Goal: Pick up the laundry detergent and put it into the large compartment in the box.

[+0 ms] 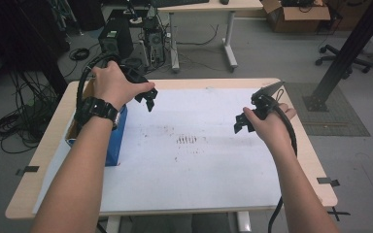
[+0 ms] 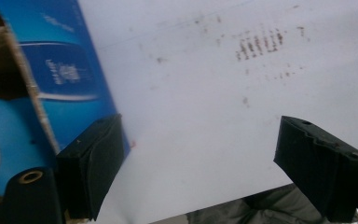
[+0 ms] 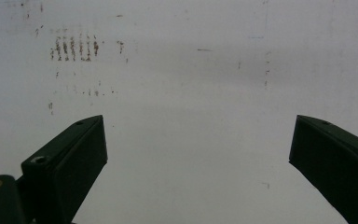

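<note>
1. The left gripper [image 1: 148, 99] is being held above the white sheet [image 1: 199, 160], jaws spread wide, gripping nothing.
2. The blue box [image 1: 114, 145] is lying just beside it, at the table's left edge.
3. The right gripper [image 1: 243, 124] is being held wide open over the sheet, well apart from the box.

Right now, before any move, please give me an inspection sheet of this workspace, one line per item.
Surface: wooden table under a white sheet with brown marks near the middle.
Job's things: open blue box at the left edge; a blue object lies inside it in the left gripper view.
Clutter: nothing seen on the sheet.
Grippers: left claw open, above the sheet beside the box; right claw open, above bare sheet. Both empty.
Cables: one trails from each claw; coils on the floor at left.
Surroundings: computer towers, desk, cardboard box, chair base.
</note>
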Demonstrator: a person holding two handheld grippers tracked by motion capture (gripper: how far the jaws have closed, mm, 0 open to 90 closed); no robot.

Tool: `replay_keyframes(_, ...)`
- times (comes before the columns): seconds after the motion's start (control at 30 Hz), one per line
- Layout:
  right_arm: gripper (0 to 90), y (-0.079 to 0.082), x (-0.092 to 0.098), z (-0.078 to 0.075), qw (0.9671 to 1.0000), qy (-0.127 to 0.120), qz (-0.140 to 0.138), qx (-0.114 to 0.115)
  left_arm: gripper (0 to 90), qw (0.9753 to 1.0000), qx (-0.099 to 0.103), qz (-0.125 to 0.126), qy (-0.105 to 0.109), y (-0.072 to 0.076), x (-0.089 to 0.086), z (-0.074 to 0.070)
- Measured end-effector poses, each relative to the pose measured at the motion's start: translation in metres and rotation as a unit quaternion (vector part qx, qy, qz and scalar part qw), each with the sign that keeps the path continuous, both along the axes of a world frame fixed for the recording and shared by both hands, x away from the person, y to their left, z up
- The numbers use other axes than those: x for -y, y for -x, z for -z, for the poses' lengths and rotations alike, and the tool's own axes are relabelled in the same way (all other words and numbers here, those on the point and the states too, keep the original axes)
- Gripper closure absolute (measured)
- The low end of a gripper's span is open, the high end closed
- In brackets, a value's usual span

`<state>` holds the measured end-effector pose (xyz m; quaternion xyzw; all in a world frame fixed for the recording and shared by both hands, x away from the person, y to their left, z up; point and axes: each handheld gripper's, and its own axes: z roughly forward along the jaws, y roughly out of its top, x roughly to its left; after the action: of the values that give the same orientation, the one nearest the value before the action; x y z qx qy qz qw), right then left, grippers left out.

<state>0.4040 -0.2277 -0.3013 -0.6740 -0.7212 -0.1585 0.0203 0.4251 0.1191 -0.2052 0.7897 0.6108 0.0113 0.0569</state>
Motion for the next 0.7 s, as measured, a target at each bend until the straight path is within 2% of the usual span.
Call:
replay_keyframes(0.07, 4.1, 0.001, 0.000, 0.000, 1.0000, -0.001, 0.000, 0.000, 10.8, 1.0000, -0.003, 0.002, -0.003, 0.000, 0.004, 0.004)
replay_keyframes(0.27, 4.1, 0.002, 0.003, 0.000, 1.0000, -0.001, 0.002, 0.000, 5.4, 0.9999, -0.007, 0.005, -0.008, 0.000, 0.012, 0.013)
replay_keyframes(0.43, 4.1, 0.002, 0.003, 0.000, 1.0000, -0.002, 0.003, 0.000, 5.2, 0.9998, -0.009, 0.015, -0.006, 0.001, 0.017, 0.017)
replay_keyframes(0.53, 4.1, 0.003, 0.003, 0.001, 1.0000, -0.001, 0.001, -0.001, 5.2, 0.9997, -0.009, 0.018, -0.013, 0.001, 0.019, 0.019)
replay_keyframes(0.7, 4.1, 0.003, 0.001, 0.001, 1.0000, 0.000, 0.001, 0.000, 5.1, 0.9997, -0.006, 0.020, -0.009, 0.003, 0.021, 0.020)
